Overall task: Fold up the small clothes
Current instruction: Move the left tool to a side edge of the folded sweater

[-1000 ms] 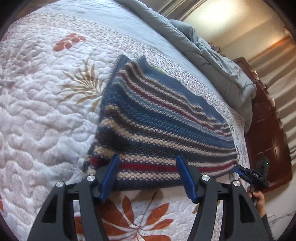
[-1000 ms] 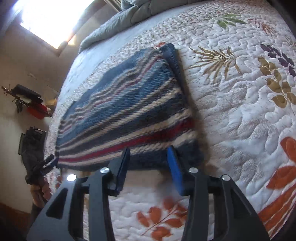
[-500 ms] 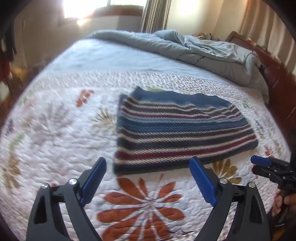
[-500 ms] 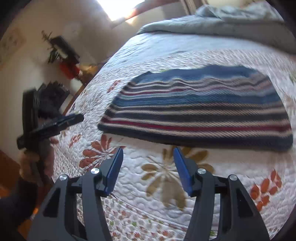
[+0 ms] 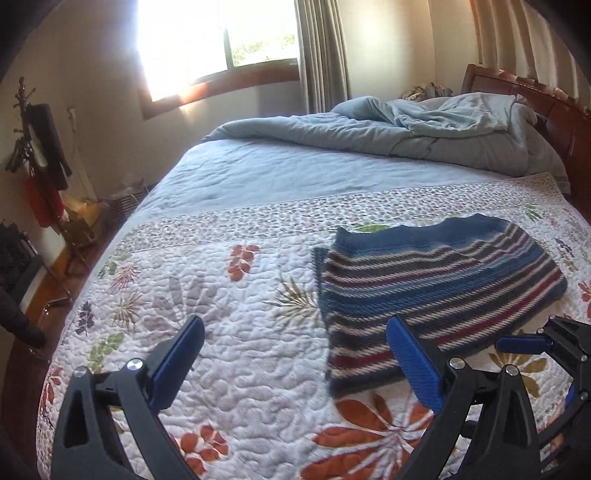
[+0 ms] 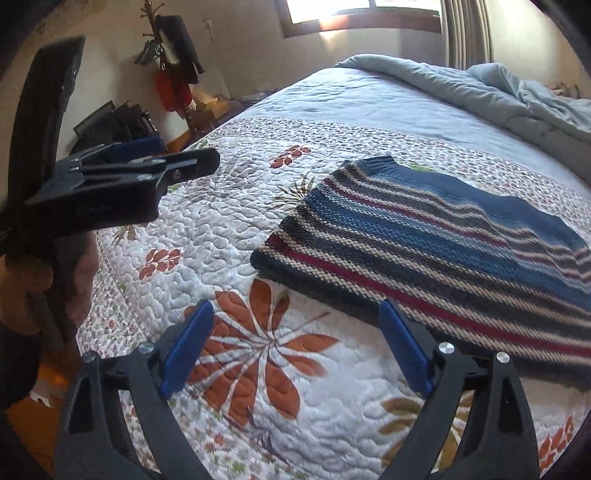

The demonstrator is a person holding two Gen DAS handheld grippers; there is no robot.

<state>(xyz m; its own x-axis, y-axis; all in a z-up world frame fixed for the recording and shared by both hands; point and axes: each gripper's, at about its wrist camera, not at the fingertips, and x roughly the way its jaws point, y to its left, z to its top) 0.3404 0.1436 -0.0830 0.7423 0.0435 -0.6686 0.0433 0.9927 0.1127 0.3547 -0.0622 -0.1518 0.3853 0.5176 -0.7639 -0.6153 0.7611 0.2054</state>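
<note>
Striped knit garment (image 5: 436, 291), folded on quilt (image 5: 240, 332): soft, limp, light; grip near hem corners; left gripper (image 5: 295, 365) and right gripper (image 6: 295, 343) jaws just opened wide, empty

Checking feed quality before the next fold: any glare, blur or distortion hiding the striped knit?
Left wrist view: window blown out, striped knit slightly soft, fisheye bends the bed. Right wrist view: knit sharper, evenly lit, its right end blurs near the rim.

- No text, label, brand, number or sign can be read in either wrist view.
</note>
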